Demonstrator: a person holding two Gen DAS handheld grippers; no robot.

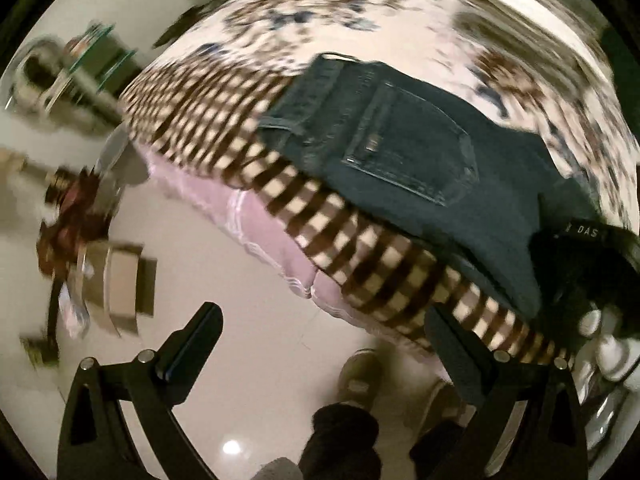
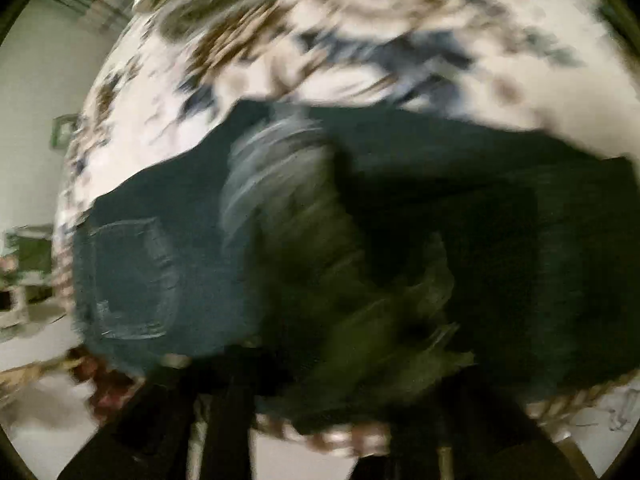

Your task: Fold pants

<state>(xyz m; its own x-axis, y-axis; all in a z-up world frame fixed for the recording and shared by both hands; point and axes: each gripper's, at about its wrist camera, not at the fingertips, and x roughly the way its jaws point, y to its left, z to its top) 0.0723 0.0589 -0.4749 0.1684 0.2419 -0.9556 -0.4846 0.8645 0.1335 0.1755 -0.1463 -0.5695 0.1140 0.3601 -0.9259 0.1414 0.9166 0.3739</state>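
While the dark jeans (image 1: 400, 152) lie along the bed's checkered edge (image 1: 224, 140), the left gripper (image 1: 320, 340) is spread and empty; the right gripper's (image 2: 320, 420) state is lost in blur

One pair of dark blue denim pants (image 1: 400, 152) lies ahead of the claw, on one floral-and-checked bed (image 1: 224, 128), one back pocket (image 1: 416, 148) showing.

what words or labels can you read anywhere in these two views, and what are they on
"DAS": white letters on a black object at the right edge of the left wrist view; any letters before them are not visible.
Pocket of the pants: no readable label.
Right wrist view: too blurred, nothing readable.
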